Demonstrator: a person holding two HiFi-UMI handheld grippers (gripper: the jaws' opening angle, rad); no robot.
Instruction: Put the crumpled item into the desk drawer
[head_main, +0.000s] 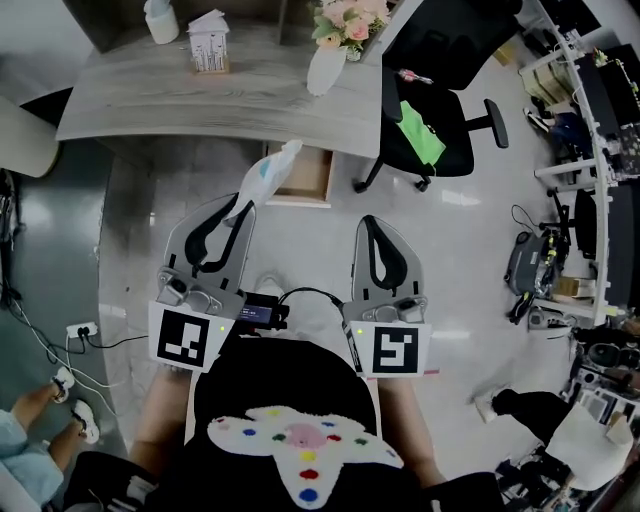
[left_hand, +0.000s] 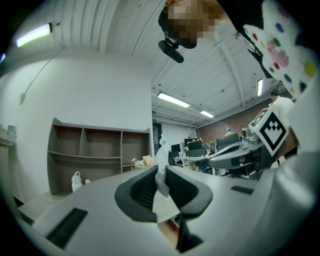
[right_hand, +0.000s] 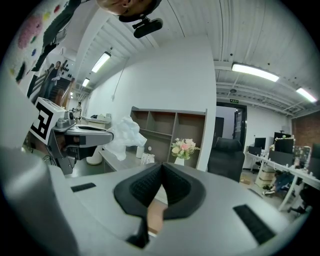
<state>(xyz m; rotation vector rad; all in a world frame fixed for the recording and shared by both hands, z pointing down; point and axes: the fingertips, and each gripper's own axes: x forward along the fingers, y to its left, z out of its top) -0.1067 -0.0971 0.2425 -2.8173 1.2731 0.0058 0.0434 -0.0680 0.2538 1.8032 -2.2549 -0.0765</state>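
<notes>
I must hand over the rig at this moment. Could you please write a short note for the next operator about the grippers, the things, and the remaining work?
Left gripper: shut on the crumpled item, which is white and sticks out past the jaws.
Right gripper: shut, empty.
Desk drawer: open, ahead of both grippers.
Done: the item is in the grip and the drawer is open.
Left: bring the item into the drawer and release it.

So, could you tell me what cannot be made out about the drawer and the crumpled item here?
Drawer contents: head view, the desk overhangs its back and the crumpled item covers its left side.
Drawer in both gripper views: the jaws hide all but a wooden sliver.
Item's material: too small, all views.
</notes>
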